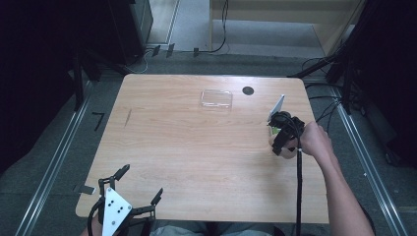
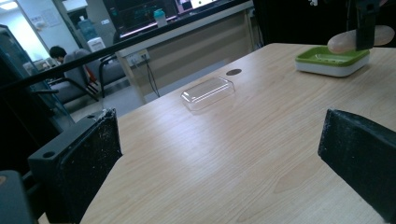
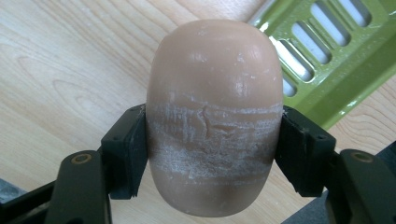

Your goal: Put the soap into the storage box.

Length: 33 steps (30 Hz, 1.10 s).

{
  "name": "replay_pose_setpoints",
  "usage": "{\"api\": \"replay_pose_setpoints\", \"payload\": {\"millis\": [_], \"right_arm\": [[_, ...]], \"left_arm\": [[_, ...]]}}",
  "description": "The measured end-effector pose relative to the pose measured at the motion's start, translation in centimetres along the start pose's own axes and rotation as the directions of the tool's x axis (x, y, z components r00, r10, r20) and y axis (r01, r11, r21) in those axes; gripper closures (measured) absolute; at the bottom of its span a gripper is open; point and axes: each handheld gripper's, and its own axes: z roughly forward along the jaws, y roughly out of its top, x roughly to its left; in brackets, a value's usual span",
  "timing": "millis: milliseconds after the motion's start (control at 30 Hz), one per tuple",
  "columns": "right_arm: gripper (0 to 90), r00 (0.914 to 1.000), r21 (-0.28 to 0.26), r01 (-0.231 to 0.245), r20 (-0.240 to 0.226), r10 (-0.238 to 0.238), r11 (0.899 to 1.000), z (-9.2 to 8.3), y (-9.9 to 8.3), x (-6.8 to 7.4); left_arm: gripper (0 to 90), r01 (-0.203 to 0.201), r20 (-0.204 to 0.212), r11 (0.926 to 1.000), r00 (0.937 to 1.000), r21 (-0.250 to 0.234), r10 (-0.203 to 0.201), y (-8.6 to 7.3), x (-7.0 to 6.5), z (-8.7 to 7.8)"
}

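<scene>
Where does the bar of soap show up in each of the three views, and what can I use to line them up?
High view: the soap is at the table's right edge, partly hidden under the right tool.
Left gripper view: top right, held just above the green soap dish, its end at.
Right gripper view: centre, clamped between the two jaws.
Shared landmark: the green soap dish, beside the soap in all three views.

Even overhead light on the table [image 1: 196,147]; its surroundings fall nearly black. Glare streaks the clear lid [image 2: 208,92] and the bar of soap [image 3: 215,116] (sharp at close range). Near jaws are soft, possibly out of focus. The bright background window is overexposed.
</scene>
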Motion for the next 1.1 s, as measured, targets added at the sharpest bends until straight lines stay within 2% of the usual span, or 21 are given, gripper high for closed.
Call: {"api": "replay_pose_setpoints", "payload": {"millis": [433,600,1100], "right_arm": [[33.6,0.9984,-0.014,-0.057,-0.006,0.056,0.998,0.2,0.1,-1.5],[33.6,0.9938,-0.022,-0.111,-0.007,0.111,0.994,0.3,0.2,-2.3],[33.6,0.982,-0.06,-0.188,-0.024,0.187,0.98,1.2,0.3,-3.9]], "left_arm": [[0.0,0.002,0.0,1.0,1.0,0.0,-0.002,0.0,0.0,0.0],[0.0,0.0,0.0,1.0,1.0,-0.001,0.0,0.0,0.0,0.0],[0.0,0.0,0.001,1.0,1.0,0.0,0.0,0.0,0.0,0.0]]}}
